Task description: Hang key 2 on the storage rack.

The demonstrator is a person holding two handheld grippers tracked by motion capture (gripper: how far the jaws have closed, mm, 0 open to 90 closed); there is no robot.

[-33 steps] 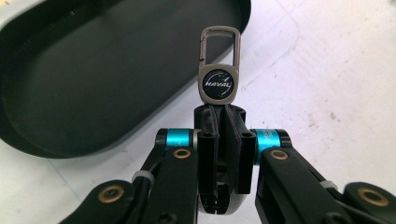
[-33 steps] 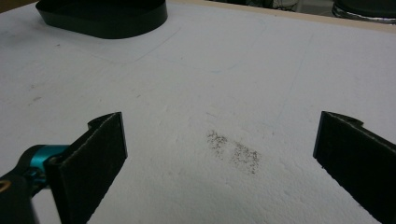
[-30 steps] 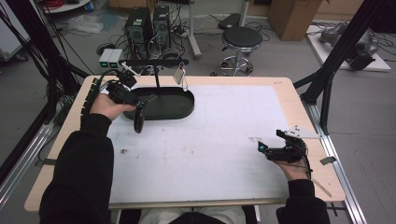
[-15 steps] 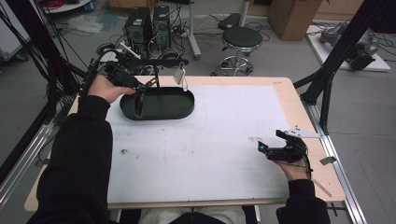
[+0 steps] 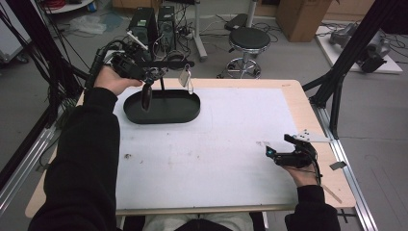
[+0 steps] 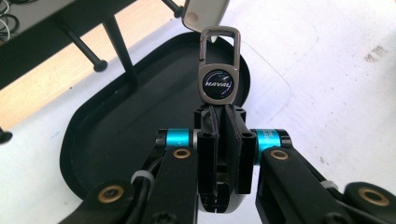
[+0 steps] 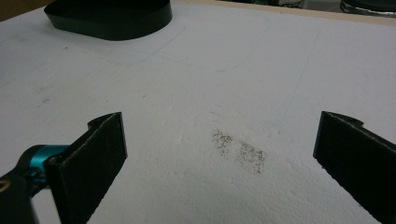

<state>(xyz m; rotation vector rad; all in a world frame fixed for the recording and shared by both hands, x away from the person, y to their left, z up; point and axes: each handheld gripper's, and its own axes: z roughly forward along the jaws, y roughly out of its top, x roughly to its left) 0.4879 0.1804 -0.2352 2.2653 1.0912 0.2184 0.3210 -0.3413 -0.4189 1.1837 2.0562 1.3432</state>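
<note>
Up at about ten o'clock on the table, the left gripper [image 5: 146,96] hangs over a black tray [image 5: 163,113], and its two black jaws are squeezed tight on a key ring [image 6: 218,79]. From the left gripper view, the key ring is a small metal tag, grey and shiny, with rounded corners. It has a dark round badge in the middle with white letters, and a thin metal loop sticks out of its top toward twelve o'clock. The jaw pads [image 6: 208,140] look flat and rubbery, and blue metal pins sit on each side of them. The tray is long with round ends and a low wall, smooth and dull inside. A thin black stand [image 5: 161,65] rises from it, and a pale tag [image 5: 184,77] dangles from its bar, just above the key ring. The table [image 5: 298,103] has a light wooden edge and a white, slightly rough sheet on top. Down at four o'clock, the right gripper [image 5: 275,153] rests low with its jaws spread wide and nothing between them, near a dusty dark smudge [image 7: 238,151].
</note>
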